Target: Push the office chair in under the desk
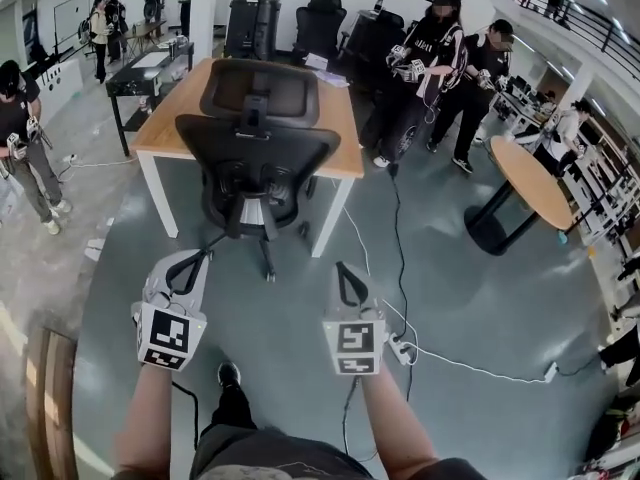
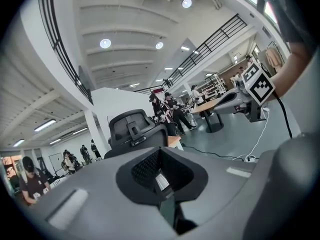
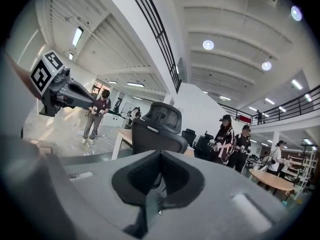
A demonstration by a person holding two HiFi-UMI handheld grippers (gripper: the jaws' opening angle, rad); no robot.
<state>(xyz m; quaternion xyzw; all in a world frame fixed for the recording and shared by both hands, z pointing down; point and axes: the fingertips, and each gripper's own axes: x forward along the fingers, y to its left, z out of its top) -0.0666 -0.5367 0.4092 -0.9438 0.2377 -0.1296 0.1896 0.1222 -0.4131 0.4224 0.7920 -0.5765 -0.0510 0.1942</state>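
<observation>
- Left gripper [image 1: 200, 258]: the claw is pressed together with nothing in it. It is held about level and aimed at the back of the chair, but is not touching it. A closed claw gives a blunt tip, which suits a shove rather than a grasp.
- Office chair [image 1: 258, 153]: it stands at the near edge of the desk with its back toward the person. Its wheeled base is out on the floor in front of the desk legs, so it appears not yet pushed in.
- Desk [image 1: 170, 118]: a wooden top on white legs. The gap between the legs faces the chair, so a straight push should carry the seat under.
- Right gripper [image 1: 345, 268]: this claw is also closed and empty. It is level with the left one, on the other side of the chair's midline. Two contact points probably keep the chair from swivelling.
- Power strip [image 1: 400, 348]: it lies on the floor just right of this gripper. Its cable runs toward the desk's right leg and may catch a wheel.
</observation>
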